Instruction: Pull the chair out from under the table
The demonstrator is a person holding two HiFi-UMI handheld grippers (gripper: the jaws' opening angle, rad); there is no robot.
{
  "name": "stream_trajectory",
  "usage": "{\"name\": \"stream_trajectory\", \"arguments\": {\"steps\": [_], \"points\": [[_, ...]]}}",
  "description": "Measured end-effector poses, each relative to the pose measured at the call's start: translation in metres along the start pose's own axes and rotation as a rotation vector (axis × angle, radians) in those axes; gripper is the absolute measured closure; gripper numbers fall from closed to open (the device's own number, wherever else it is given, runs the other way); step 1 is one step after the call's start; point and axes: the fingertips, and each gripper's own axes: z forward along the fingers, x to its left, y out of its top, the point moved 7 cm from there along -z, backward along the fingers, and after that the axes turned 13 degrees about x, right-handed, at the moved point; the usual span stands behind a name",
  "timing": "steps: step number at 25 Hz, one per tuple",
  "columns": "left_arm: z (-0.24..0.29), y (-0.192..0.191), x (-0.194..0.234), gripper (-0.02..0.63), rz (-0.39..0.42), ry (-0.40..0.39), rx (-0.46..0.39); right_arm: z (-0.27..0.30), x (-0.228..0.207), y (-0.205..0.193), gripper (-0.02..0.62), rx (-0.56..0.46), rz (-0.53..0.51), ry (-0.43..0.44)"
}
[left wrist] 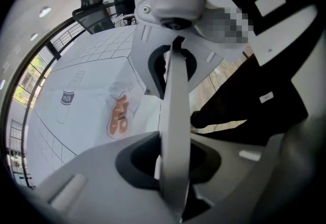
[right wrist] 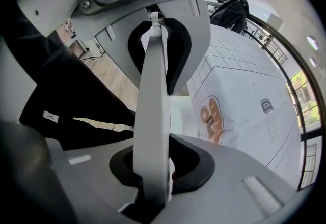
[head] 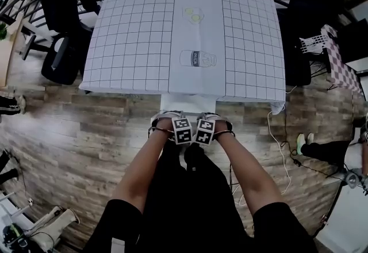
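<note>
Head view: the white moulded chair (head: 188, 102) is sitting tucked under the white grid-cloth bench (head: 132, 45) at its six o'clock edge. The left tool (head: 168, 124) and right tool (head: 215, 124) are clamping its back rim side by side, probably so the pull runs straight toward six o'clock. No real container is showing; only a drawn milk bottle (head: 197, 58) is appearing on the cloth.

Left gripper view: the jaws are pinching the pale rim (left wrist: 173, 116).

Right gripper view: the jaws are gripping that rim likewise.
</note>
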Motion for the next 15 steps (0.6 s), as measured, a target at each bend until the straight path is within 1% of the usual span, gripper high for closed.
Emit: {"name": "stream_trajectory", "arguments": {"steps": [4, 7, 15], "points": [[-0.004, -0.001, -0.013, 0.518, -0.02, -0.021, -0.011, -0.005, 0.012, 0.0, 0.523, 0.006, -0.023, 0.008], [-0.003, -0.002, -0.027, 0.52, -0.001, -0.013, -0.006, -0.005, 0.025, 0.0, 0.523, 0.002, -0.026, 0.01], [-0.002, -0.007, -0.058, 0.518, 0.004, -0.018, -0.001, -0.005, 0.058, 0.002, 0.522, 0.002, 0.007, 0.026]]}}
